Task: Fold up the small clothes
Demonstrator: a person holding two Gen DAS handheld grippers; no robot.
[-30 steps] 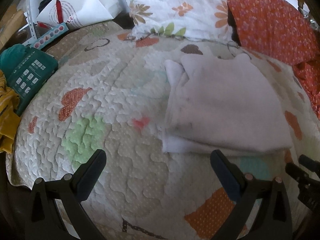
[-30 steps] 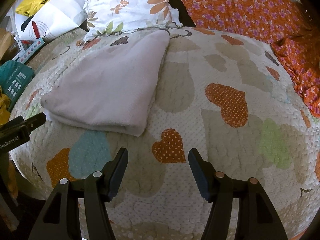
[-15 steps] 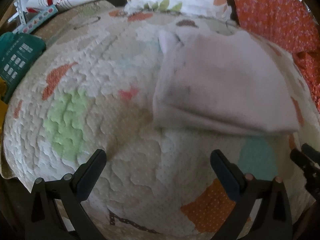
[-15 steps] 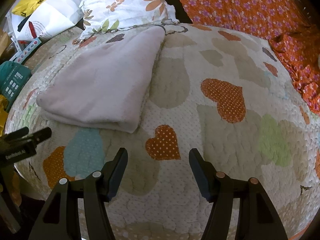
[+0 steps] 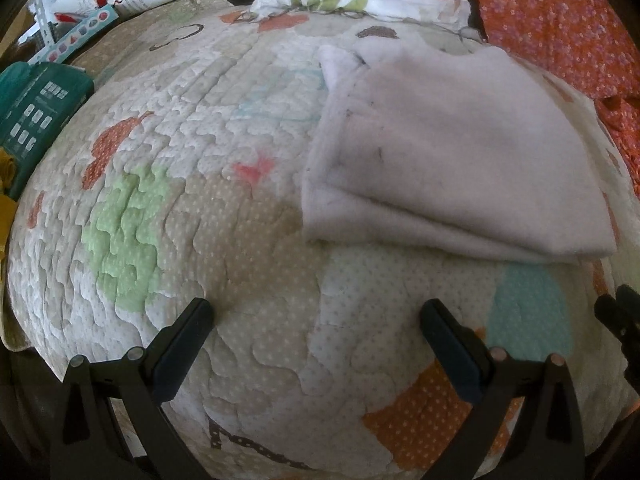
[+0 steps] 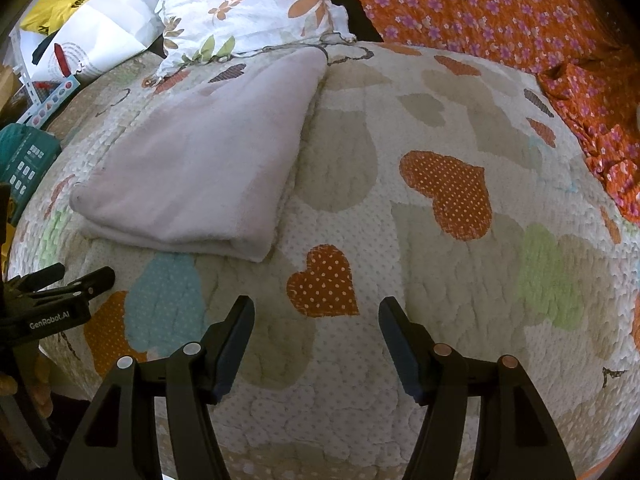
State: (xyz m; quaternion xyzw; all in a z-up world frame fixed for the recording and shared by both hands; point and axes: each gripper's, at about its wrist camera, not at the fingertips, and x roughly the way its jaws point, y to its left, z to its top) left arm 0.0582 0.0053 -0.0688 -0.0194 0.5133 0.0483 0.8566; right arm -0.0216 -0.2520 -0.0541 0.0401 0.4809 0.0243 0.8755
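Observation:
A pale lilac garment (image 5: 452, 148) lies folded into a flat rectangle on the heart-patterned quilt (image 5: 200, 208). It also shows in the right wrist view (image 6: 208, 156), left of centre. My left gripper (image 5: 316, 312) is open and empty, hovering over the quilt in front of the garment's near edge. My right gripper (image 6: 316, 308) is open and empty, above an orange heart patch to the right of the garment. The left gripper also shows at the left edge of the right wrist view (image 6: 76, 280).
A floral pillow (image 6: 248, 4) and an orange flowered cloth (image 6: 500, 16) lie at the back. A white bag (image 6: 96, 40), a teal box (image 5: 36, 112) and a yellow item sit at the left. The quilt's front edge drops off near both grippers.
Both grippers have drawn back from the folded garment toward the near edge of the quilt. The garment has not moved. Both stay open.

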